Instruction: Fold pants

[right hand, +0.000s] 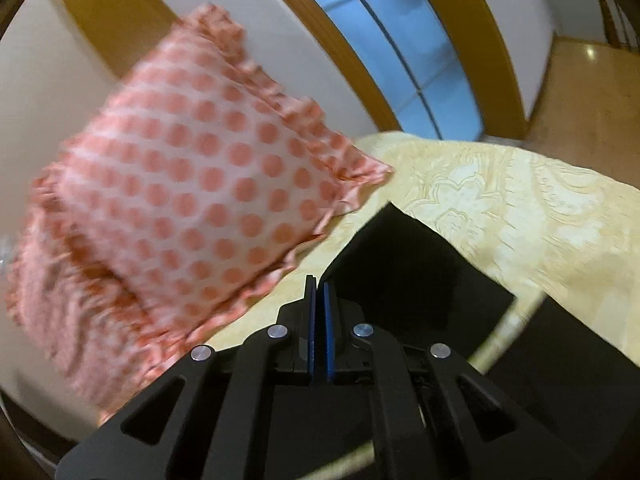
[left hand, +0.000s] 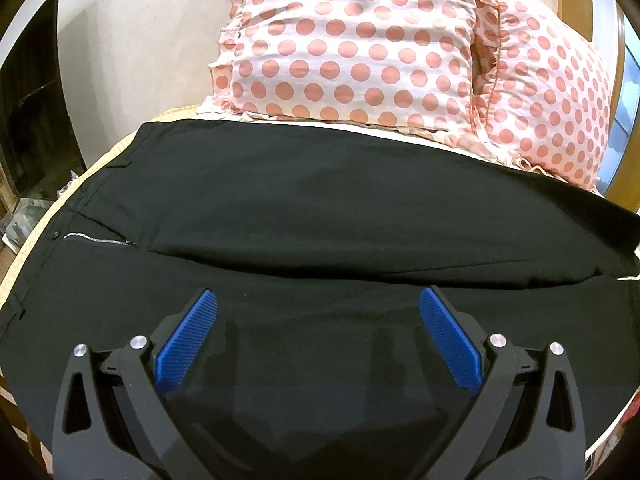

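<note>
Black pants (left hand: 320, 208) lie spread flat across the bed, waistband and zipper (left hand: 98, 239) at the left, legs running right. My left gripper (left hand: 318, 300) is open, its blue pads (left hand: 188, 340) wide apart just above the near leg, holding nothing. In the right wrist view, my right gripper (right hand: 319, 284) has its blue pads pressed together. A black leg end (right hand: 420, 272) lies just beyond and right of the tips. I cannot tell whether cloth is pinched between the pads. The view is blurred by motion.
Two pink polka-dot pillows (left hand: 352, 48) (left hand: 548, 92) stand against the wall behind the pants; one shows in the right wrist view (right hand: 192, 200). A cream patterned bedspread (right hand: 520, 208) covers the bed. A window (right hand: 400, 52) and wood frame lie beyond. A dark cabinet (left hand: 32, 112) stands at the left.
</note>
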`<state>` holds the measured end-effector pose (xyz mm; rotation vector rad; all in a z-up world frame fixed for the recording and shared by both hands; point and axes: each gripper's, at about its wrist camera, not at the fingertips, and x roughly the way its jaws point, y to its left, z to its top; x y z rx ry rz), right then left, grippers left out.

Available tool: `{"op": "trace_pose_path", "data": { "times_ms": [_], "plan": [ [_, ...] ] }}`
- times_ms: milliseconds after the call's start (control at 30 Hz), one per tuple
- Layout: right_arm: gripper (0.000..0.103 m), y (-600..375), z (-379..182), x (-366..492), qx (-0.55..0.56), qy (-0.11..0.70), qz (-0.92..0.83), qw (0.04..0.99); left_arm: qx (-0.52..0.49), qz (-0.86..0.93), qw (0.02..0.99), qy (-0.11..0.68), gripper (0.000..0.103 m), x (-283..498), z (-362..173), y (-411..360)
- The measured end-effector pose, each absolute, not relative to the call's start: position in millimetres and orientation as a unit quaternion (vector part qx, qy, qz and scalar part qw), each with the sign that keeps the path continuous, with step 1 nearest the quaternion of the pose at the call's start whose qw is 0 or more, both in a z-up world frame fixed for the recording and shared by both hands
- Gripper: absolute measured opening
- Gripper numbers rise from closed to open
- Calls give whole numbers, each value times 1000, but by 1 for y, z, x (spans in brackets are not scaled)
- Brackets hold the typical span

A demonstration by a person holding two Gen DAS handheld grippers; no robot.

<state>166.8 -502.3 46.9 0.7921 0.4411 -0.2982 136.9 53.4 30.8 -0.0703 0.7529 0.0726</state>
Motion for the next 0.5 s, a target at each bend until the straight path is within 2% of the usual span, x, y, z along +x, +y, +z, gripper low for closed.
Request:
{"op": "trace_pose_path", "data": {
  "times_ms": [200, 367, 467, 500],
  "plan": [
    [4, -476, 18, 74, 405, 220, -141, 876, -37, 41, 930, 363, 101, 135, 32, 54],
    [4, -480, -9, 60, 434, 255, -139, 853, -28, 38, 929, 367, 101, 137, 31, 51],
    [8, -486, -16, 58, 468, 255, -127, 836, -22, 39, 931, 363, 101, 136, 31, 49],
    [15, -487, -18, 56, 473, 254, -124, 834, -23, 39, 931, 361, 101, 135, 32, 50]
  ]
}}
